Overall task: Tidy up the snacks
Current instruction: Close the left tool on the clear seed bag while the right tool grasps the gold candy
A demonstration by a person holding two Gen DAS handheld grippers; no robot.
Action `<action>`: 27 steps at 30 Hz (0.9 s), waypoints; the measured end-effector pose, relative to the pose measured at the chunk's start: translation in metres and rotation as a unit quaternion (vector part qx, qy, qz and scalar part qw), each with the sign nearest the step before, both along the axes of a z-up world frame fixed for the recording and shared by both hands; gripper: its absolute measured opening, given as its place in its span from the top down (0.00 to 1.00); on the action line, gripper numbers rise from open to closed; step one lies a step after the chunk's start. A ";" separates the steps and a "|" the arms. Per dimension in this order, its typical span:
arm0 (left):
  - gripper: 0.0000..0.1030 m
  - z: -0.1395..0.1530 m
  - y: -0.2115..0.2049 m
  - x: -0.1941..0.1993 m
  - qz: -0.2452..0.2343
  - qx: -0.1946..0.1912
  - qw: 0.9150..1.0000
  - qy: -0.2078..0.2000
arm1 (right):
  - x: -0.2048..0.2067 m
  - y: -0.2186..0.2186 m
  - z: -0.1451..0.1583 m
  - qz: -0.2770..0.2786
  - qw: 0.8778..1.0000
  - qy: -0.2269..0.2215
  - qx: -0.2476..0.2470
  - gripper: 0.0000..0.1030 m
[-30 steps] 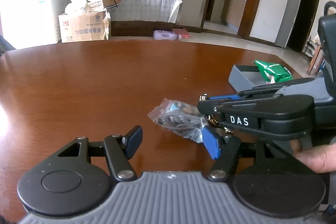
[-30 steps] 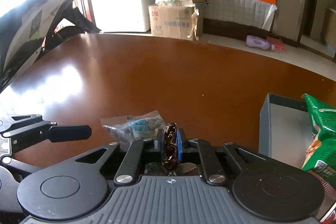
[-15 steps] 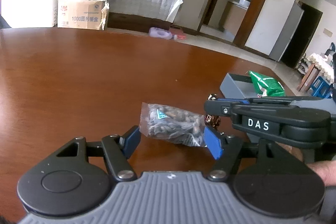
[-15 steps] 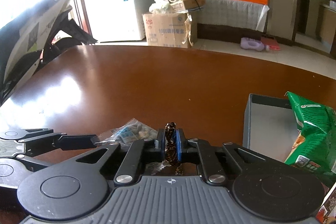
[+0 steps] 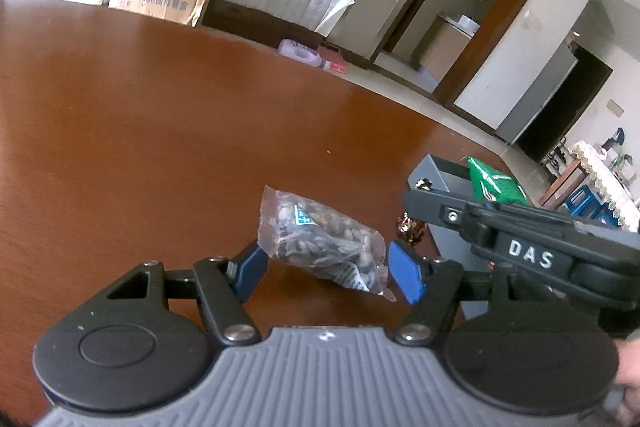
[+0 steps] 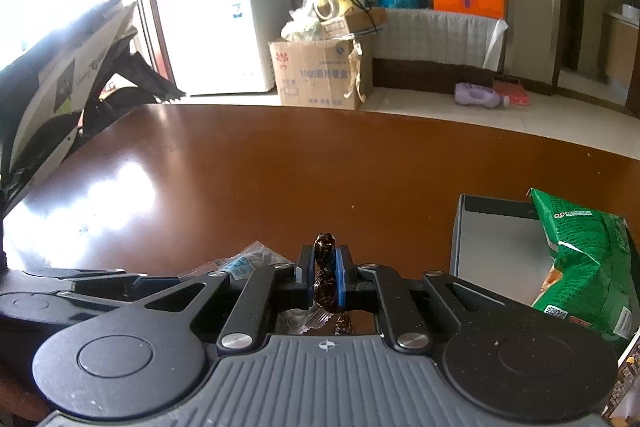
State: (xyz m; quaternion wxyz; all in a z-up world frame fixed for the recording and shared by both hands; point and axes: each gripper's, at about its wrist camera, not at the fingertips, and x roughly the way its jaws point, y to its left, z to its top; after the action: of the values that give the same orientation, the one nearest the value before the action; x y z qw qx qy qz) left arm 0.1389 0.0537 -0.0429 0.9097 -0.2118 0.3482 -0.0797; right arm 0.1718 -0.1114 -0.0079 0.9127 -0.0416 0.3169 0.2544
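A clear bag of dark seeds [image 5: 324, 239] lies on the brown table, between the open blue-padded fingers of my left gripper [image 5: 326, 273]; the left pad seems to touch it. My right gripper [image 6: 325, 277] is shut on a dark brown wrapped candy [image 6: 325, 279], held above the table; in the left wrist view the candy [image 5: 412, 229] hangs under the right gripper, just right of the bag. A grey box [image 6: 496, 239] on the right holds a green snack bag [image 6: 584, 259]. The seed bag's corner [image 6: 244, 261] shows behind the right gripper.
The brown table [image 5: 140, 131] stretches far and left. A dark brown packet [image 6: 628, 383] sits at the right edge, near the box. A cardboard carton [image 6: 320, 75], a white freezer and bags stand on the floor beyond the table.
My left gripper has moved forward, and the seed bag now lies between its open fingers. My right gripper has lifted slightly and shifted right with the candy, toward the grey box.
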 end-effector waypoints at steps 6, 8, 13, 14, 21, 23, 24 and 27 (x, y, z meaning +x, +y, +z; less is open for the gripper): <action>0.35 -0.005 -0.003 0.009 0.012 -0.002 1.000 0.011 | -0.001 0.000 0.002 -0.002 1.000 0.000 0.002 0.88; 0.35 -0.006 -0.006 0.012 0.020 0.005 1.000 0.009 | -0.001 -0.001 0.002 -0.004 1.000 -0.001 0.001 0.88; 0.35 -0.006 -0.012 0.019 0.027 0.021 0.999 0.009 | -0.001 -0.002 0.003 -0.006 1.000 0.000 -0.001 0.88; 0.37 -0.006 -0.014 0.019 0.025 0.028 0.999 0.011 | -0.001 -0.003 0.003 -0.007 1.000 0.000 -0.001 0.88; 0.50 -0.001 -0.023 0.019 0.011 0.056 0.998 0.004 | -0.001 -0.005 0.005 -0.009 1.000 -0.001 0.001 0.88; 0.51 0.001 -0.024 0.018 0.011 0.062 0.998 0.001 | -0.002 -0.006 0.005 -0.010 1.000 -0.002 0.001 0.88; 0.51 0.002 -0.024 0.018 0.010 0.063 0.998 -0.001 | -0.002 -0.007 0.005 -0.010 1.000 -0.002 0.002 0.88; 0.57 0.005 -0.026 0.016 0.011 0.069 0.998 -0.010 | -0.002 -0.005 0.006 -0.011 1.000 -0.003 0.001 0.88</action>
State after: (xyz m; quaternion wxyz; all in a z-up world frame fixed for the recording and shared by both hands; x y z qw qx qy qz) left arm 0.1554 0.0279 -0.0378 0.9262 -0.1513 0.3419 -0.0479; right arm 0.1696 -0.1168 -0.0017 0.9164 -0.0382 0.3146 0.2445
